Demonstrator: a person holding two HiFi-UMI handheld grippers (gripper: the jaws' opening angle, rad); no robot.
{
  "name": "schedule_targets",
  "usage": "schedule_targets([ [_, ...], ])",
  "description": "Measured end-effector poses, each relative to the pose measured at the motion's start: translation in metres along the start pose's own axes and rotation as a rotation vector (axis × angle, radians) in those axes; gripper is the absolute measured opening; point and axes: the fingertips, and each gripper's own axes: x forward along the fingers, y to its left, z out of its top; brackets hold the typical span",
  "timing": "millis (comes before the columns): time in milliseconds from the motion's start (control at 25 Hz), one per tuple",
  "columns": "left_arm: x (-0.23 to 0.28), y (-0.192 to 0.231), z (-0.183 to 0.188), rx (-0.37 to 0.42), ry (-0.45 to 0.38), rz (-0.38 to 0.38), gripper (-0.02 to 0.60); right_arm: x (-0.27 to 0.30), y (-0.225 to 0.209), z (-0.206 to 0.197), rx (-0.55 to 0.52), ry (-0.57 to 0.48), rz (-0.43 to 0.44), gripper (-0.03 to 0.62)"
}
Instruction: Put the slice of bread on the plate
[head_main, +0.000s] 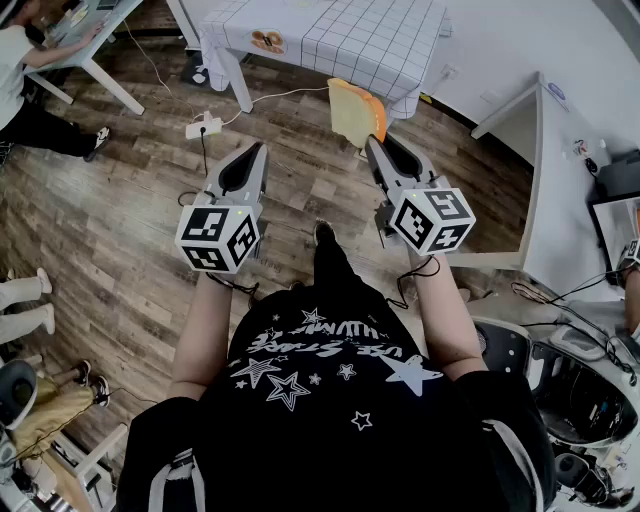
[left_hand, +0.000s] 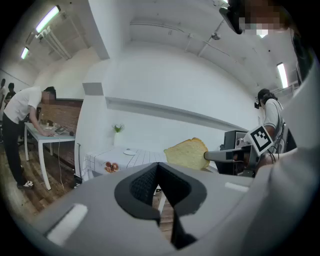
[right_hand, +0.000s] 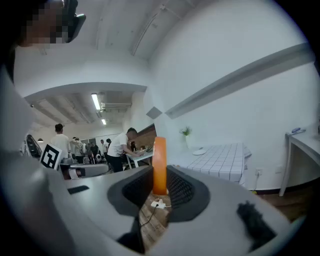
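Note:
A slice of bread (head_main: 355, 110) with an orange crust stands upright in the air, and my right gripper (head_main: 372, 142) is shut on its lower edge. In the right gripper view the bread (right_hand: 159, 162) shows edge-on between the pads of my right gripper (right_hand: 160, 189). The left gripper view shows the bread's pale face (left_hand: 187, 154). My left gripper (head_main: 262, 150) hovers beside it to the left, shut and holding nothing, its tips (left_hand: 158, 167) meeting. A small white plate (left_hand: 129, 152) lies on the checked-cloth table (head_main: 330, 40) ahead, the same plate (right_hand: 200, 151) appearing in the right gripper view.
A white power strip (head_main: 203, 127) with cables lies on the wooden floor between me and the table. A white desk (head_main: 520, 110) stands at the right. A person (head_main: 20, 80) leans over another desk at the far left. Equipment crowds the lower right.

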Motion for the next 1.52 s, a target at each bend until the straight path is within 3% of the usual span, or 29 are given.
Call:
schedule_targets([
  [520,0.018,-0.008,-0.001,-0.014,0.005,-0.030,0.009,0.008,-0.003,-0.006,0.003,0.026,0.010,0.087],
  [1000,0.040,0.022,-0.013,-0.063,0.025,-0.023,0.009,0.045,-0.005,-0.010,-0.018,0.066,0.044,0.087],
  [1520,0.136,0.061,0.011,-0.043,0.018,-0.024,0.009,0.130,-0.081,0.020,-0.007,0.052,0.037,0.087],
])
